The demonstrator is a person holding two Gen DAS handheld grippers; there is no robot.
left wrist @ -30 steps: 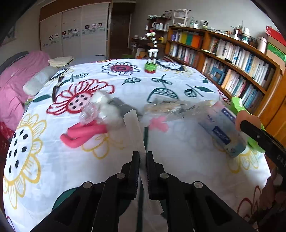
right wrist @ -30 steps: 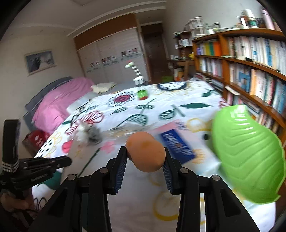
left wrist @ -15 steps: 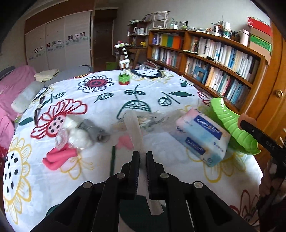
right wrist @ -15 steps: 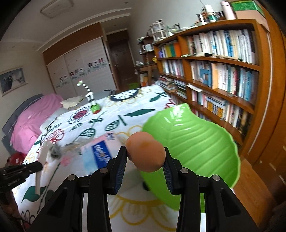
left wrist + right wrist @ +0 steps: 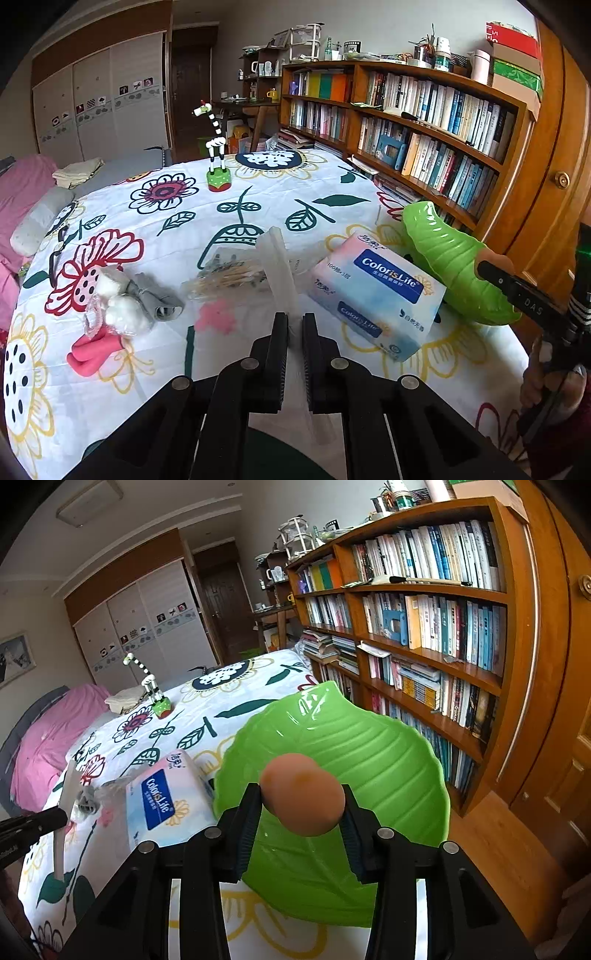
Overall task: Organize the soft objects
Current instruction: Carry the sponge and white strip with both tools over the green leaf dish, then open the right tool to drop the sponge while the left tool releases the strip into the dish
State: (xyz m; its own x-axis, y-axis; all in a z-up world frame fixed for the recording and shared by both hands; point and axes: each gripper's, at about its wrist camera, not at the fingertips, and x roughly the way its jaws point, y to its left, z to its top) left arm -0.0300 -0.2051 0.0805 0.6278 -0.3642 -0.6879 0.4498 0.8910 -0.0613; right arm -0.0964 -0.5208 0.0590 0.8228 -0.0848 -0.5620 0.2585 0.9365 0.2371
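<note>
My right gripper (image 5: 301, 805) is shut on an orange egg-shaped sponge (image 5: 303, 794) and holds it over the green leaf-shaped dish (image 5: 369, 746) at the table's right edge. My left gripper (image 5: 294, 325) is shut on a translucent white strip (image 5: 279, 266) that sticks up and forward above the flowered tablecloth (image 5: 166, 221). The dish (image 5: 450, 266) and the right gripper's finger (image 5: 517, 291) show at the right of the left wrist view. The left gripper (image 5: 33, 823) with its strip (image 5: 64, 812) shows at the left of the right wrist view.
A tissue pack (image 5: 373, 291) lies next to the dish. A bag of cotton swabs (image 5: 229, 277), cotton balls (image 5: 122, 310), a grey cloth (image 5: 159, 299) and a pink roll (image 5: 92, 350) lie to the left. A toy giraffe (image 5: 216, 147) stands at the back. Bookshelves (image 5: 424, 129) line the right.
My right gripper has carried the sponge rightward to above the green dish. My left gripper has swung right with the strip, so the tissue pack and dish sit nearer the view's middle.
</note>
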